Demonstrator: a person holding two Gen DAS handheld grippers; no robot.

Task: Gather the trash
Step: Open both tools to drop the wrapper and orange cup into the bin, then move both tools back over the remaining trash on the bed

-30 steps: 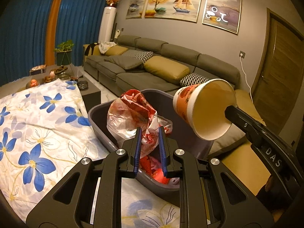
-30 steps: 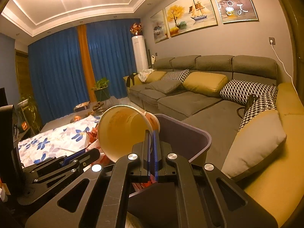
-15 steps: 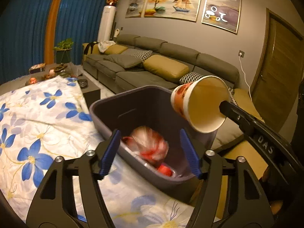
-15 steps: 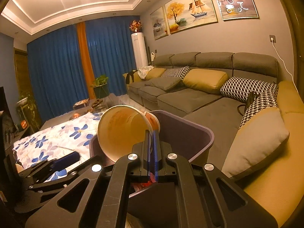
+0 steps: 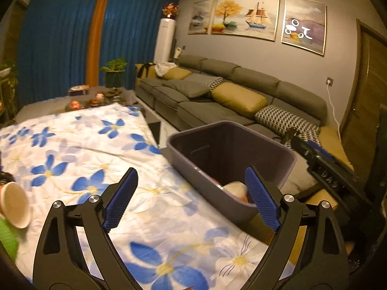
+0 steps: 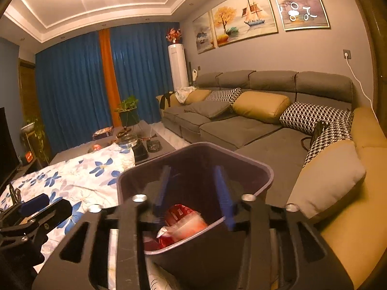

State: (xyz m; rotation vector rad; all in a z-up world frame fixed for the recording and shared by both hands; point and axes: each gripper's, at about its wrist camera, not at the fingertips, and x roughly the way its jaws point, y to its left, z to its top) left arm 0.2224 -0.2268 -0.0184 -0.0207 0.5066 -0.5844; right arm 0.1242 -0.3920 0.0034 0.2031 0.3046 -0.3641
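A: Far left of the left wrist view?
B: A paper cup [image 5: 15,205] lies tipped on the flowered cloth [image 5: 79,149] covering the surface, its mouth facing the camera; something green [image 5: 7,238] sits just below it, too blurred to name.

A: Left gripper [image 5: 191,200]?
B: Its blue-padded fingers [image 5: 121,200] stand wide apart, having just been opening, nothing between them. They sit above the cloth, near the bin.

A: The bin?
B: The grey bin [image 5: 232,142] sits at the cloth's right edge, beside the sofa [image 5: 241,89]. Red-and-white wrapper trash [image 6: 183,222] lies in its bottom.

A: Right gripper [image 6: 193,193]?
B: Fingers partly apart over the bin's mouth, just been opening, blurred, holding nothing.
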